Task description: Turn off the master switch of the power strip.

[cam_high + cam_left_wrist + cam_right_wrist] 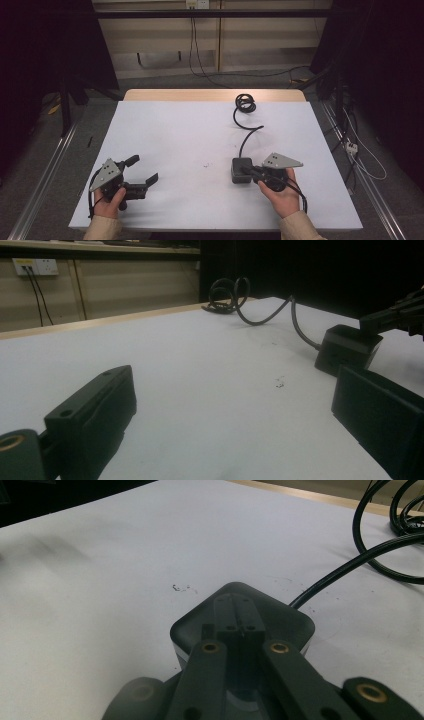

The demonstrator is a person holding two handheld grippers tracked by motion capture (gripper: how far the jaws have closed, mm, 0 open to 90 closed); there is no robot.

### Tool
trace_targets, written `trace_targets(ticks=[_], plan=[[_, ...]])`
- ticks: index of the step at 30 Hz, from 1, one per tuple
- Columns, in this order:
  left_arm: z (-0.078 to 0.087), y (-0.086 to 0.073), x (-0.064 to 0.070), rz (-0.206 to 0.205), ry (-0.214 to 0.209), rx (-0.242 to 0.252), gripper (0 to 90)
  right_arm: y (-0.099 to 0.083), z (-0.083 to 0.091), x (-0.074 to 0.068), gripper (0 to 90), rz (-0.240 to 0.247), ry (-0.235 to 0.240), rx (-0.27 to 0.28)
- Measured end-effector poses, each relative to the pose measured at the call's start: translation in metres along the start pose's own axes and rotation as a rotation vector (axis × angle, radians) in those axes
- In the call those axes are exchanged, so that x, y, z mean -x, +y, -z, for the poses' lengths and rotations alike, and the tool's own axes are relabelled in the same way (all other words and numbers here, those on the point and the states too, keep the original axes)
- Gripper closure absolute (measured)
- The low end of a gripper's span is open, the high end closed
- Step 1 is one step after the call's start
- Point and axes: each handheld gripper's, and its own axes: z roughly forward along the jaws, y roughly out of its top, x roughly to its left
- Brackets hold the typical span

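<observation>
The matte black, rounded-square power brick lies on the white table – the right gripper rests pinched together on top; left of the brick, the left gripper gapes empty.

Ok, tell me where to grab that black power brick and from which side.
Grip the power brick across its flat side walls, coming straight down from above: it lies flat and low. Avoid the far corner, where its cable leaves. The right tool rests closed on top.
</observation>
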Motion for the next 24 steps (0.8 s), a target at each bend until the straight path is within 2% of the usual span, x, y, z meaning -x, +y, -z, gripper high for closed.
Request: trace_targets(ticks=[24], plan=[[0.0034, -0.0001, -0.0015, 0.0, 0.009, 0.006, 4.0, 0.0016, -0.0005, 0.0007, 90.0, 0.013, -0.001, -0.001]])
